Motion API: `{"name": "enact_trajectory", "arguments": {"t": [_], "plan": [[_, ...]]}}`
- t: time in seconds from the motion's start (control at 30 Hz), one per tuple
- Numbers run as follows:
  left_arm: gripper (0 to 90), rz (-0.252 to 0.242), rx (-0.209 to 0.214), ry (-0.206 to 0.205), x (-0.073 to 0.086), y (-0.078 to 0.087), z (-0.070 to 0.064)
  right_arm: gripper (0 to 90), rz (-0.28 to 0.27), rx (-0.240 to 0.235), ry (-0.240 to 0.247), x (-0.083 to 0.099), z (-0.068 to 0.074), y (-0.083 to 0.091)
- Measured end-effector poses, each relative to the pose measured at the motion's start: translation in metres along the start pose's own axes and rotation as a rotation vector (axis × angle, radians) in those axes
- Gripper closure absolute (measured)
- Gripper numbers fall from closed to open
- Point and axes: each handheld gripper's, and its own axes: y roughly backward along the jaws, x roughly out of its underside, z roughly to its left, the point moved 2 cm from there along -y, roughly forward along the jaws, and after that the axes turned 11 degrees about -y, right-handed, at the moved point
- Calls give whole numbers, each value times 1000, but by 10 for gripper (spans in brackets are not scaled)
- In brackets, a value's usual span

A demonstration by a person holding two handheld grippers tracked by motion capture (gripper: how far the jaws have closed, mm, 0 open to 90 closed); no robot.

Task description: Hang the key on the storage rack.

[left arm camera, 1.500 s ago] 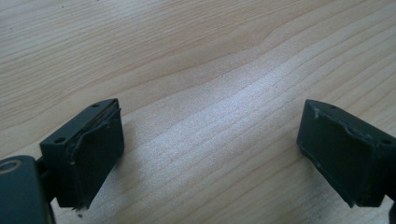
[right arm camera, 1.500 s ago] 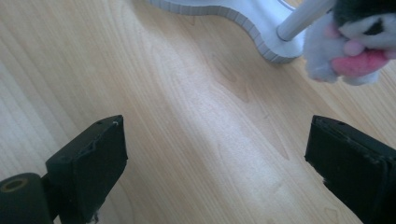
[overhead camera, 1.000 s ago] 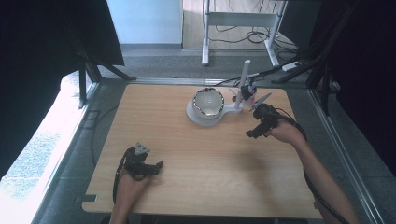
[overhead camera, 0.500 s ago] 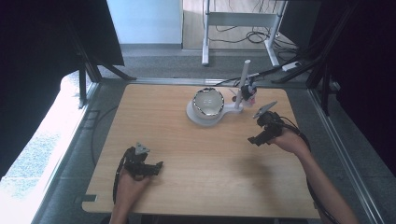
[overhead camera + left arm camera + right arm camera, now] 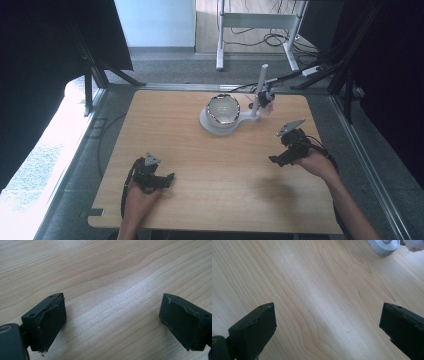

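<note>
Both claws are spread and empty: left gripper near the table front, right gripper right; the steel bowl on its white stand sits far-centre; likely light, rigid, slippery; best pinched at its rim.

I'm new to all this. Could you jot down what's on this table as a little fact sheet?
Surface: wooden table
Far side: white stand with an upright post, holding a shiny bowl
Left gripper: open, nothing in it, low over bare wood
Right gripper: open, nothing in it, near the stand
Held by: a person's two hands
</note>
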Motion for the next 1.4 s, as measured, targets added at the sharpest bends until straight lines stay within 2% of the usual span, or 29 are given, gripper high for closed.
{"name": "enact_trajectory", "arguments": {"t": [0.3,0.57,0.67,0.83,0.87,1.03,1.2,1.27,1.4], "plan": [[73,0,0,3,0,0,0,7,-59,-10,-19,23,13,2],[73,-1,0,3,0,0,0,7,-117,-25,-38,46,30,-9],[73,-1,1,5,0,0,0,7,-136,-9,-39,55,36,-13],[73,-1,0,5,0,0,0,7,-135,-17,-61,68,43,-21],[73,-1,1,5,0,0,0,7,-135,-12,-61,76,47,-25],[73,-1,0,5,0,0,0,7,-168,-47,-78,88,57,-32],[73,-1,0,5,0,0,0,0,-169,-61,-95,98,66,-44],[73,-1,0,5,0,0,0,0,-183,-97,-126,101,69,-47],[73,-1,0,5,0,0,0,0,-180,-97,-134,100,73,-48]]}}
